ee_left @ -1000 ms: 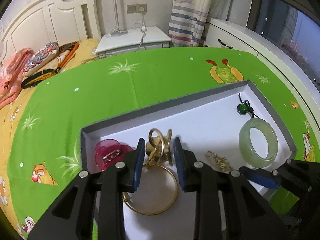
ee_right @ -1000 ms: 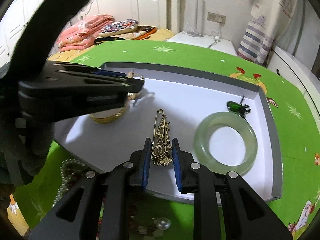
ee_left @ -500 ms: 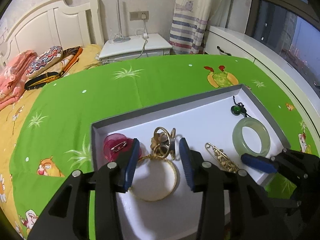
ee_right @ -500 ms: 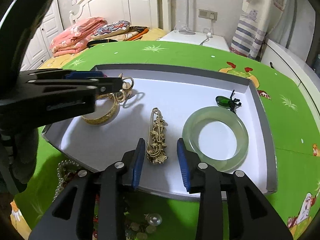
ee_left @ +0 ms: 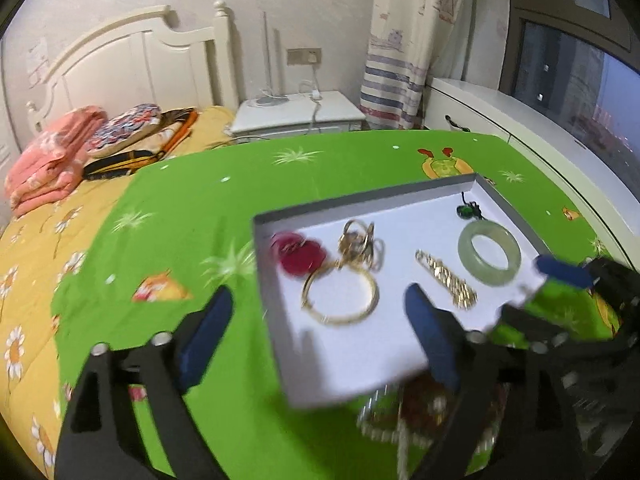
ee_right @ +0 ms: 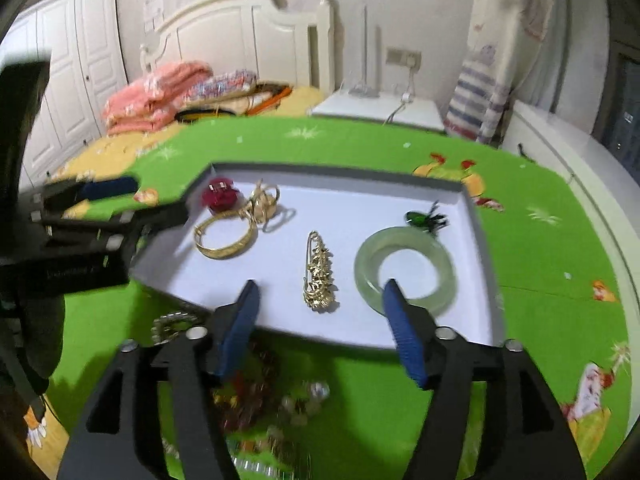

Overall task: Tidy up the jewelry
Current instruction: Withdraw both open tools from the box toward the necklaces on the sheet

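Note:
A grey-rimmed tray (ee_left: 360,200) (ee_right: 340,170) with a white floor lies on the green cloth. In it are a red clip (ee_left: 298,256), gold rings (ee_left: 358,242), a gold bangle (ee_left: 340,298) (ee_right: 226,236), a gold brooch (ee_left: 446,278) (ee_right: 318,276), a jade bangle (ee_left: 490,258) (ee_right: 404,270) and a green pendant (ee_right: 424,218). My left gripper (ee_left: 316,320) hangs over the tray's near left corner, its jaws opening and empty. My right gripper (ee_right: 322,300) is at the tray's near edge, its jaws also opening; the brooch lies free beyond them.
A blurred heap of loose beads and chains (ee_right: 260,396) (ee_left: 408,412) lies on the cloth just in front of the tray. Behind are a bed with folded bedding (ee_left: 52,160), a white nightstand (ee_left: 300,114) and a white cabinet (ee_left: 500,108).
Both grippers went from nearly shut to wide and drew back and up from the tray. The gold rings and the brooch that lay between their pads stay on the tray floor.

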Tool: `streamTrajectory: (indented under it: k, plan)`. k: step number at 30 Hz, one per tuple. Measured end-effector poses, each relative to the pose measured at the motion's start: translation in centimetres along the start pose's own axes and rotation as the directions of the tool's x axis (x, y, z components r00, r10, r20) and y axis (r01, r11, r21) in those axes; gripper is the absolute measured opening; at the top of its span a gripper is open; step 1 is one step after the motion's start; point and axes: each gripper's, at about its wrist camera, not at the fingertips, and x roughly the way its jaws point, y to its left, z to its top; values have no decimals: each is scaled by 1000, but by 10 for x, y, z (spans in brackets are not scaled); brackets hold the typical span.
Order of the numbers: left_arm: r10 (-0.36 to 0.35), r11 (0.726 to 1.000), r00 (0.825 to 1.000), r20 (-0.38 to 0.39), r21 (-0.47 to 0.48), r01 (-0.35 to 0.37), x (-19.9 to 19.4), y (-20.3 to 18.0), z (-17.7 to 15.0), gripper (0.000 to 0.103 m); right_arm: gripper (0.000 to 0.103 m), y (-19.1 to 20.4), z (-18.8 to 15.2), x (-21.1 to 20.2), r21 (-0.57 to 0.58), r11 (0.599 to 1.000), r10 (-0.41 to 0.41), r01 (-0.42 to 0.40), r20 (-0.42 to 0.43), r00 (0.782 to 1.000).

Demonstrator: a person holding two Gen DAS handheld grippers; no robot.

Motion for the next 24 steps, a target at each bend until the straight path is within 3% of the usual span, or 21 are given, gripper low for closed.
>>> streamTrajectory:
  k: [4, 8, 14, 19, 24]
  plan:
    - [-20, 999, 1000, 8, -50, 20, -32, 9, -32, 94, 74, -12, -18, -39, 21, 1000, 20, -21, 49, 999]
    - [-14, 998, 1000, -3, -58, 14, -49, 6, -68, 97, 75, -24, -46, -59, 48, 999, 14, -16, 37, 999]
    - [17, 1000, 999, -34, -1, -17, -55, -13, -120, 97, 75, -28, -88, -59, 57, 998, 20, -18, -36, 999]
    - [54, 998, 997, -59, 45, -52, -51, -19, -145, 97, 75, -13, -92, -44, 25, 999, 43, -42, -56, 998]
    - [84, 996, 996, -38, 34, -83, -52, -9, -146, 97, 48, 9, -62, -30, -19, 997, 71, -71, -27, 997]
